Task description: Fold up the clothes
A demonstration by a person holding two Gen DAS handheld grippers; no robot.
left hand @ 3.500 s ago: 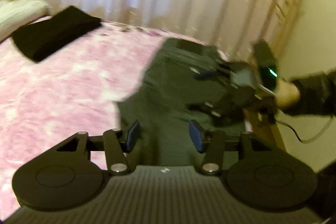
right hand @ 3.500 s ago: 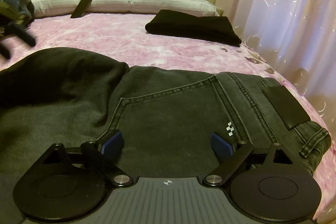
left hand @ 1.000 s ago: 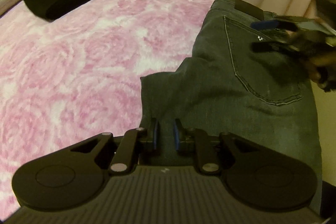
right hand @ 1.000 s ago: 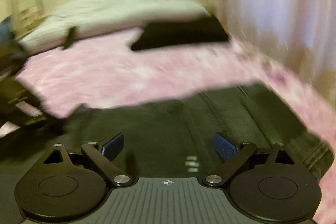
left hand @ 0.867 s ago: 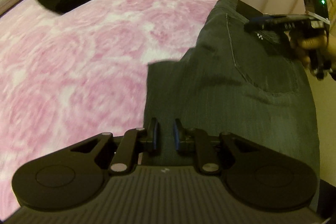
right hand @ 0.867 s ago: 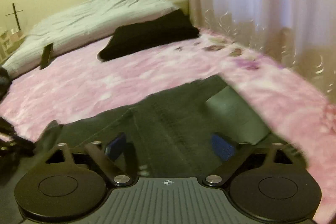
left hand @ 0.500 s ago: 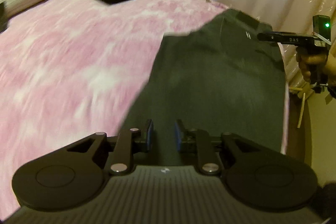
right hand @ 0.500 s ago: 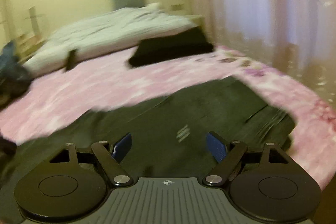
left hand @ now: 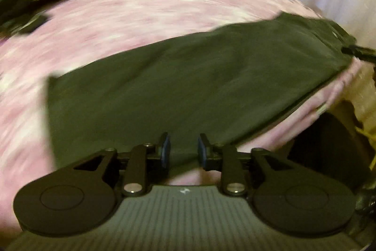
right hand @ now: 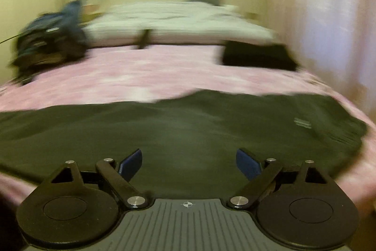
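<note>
Jeans (left hand: 192,77), dark grey, lie spread flat across the pink blanket (left hand: 145,6). The left gripper (left hand: 182,151) sits low at their near edge, fingers narrowly apart with denim between them. The right gripper (right hand: 189,162) hovers level above the denim, fingers wide apart, empty.

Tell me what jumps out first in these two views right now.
The dark grey jeans spread across the near edge of the pink blanket dominate both views. Beyond them lie a folded black garment at far right and a heap of dark clothes at far left.
</note>
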